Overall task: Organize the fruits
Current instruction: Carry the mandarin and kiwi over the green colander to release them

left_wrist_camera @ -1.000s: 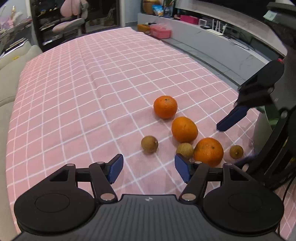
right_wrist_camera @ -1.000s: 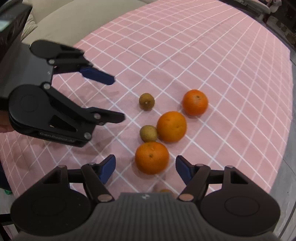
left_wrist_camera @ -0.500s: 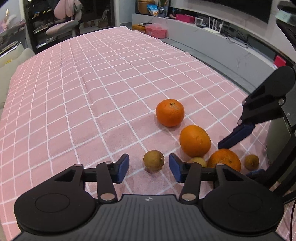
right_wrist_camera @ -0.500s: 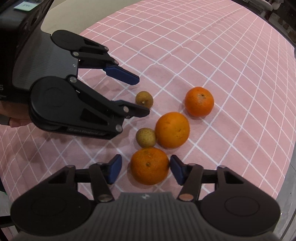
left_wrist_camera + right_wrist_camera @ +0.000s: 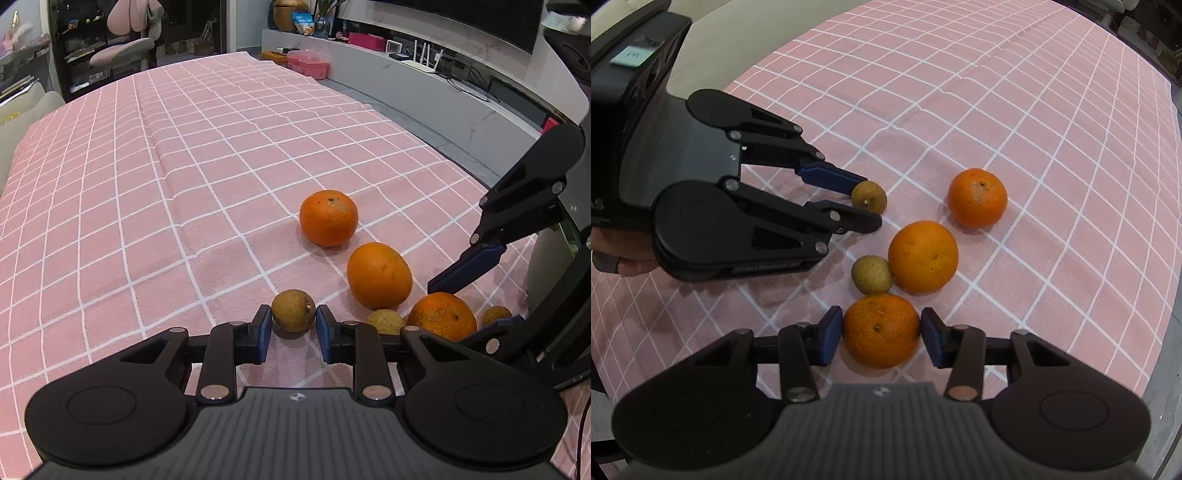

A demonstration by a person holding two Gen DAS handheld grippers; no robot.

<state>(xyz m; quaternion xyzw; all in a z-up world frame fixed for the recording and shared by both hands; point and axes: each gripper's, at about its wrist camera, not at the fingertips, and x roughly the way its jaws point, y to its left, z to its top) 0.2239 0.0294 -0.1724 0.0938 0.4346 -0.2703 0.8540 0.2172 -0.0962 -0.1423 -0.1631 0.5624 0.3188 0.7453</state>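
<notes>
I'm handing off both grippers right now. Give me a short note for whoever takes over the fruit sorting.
Left gripper: pads on either side of a small brown fruit on the pink checked cloth, at or near contact, not lifted.
Right gripper: pads against the nearest orange, also on the cloth.
Loose: two more oranges, a brown fruit touching the middle orange, another brown one near the right gripper.
Done: nothing visibly sorted.
Left: lift both and group by kind, probably; no container in view.
</notes>
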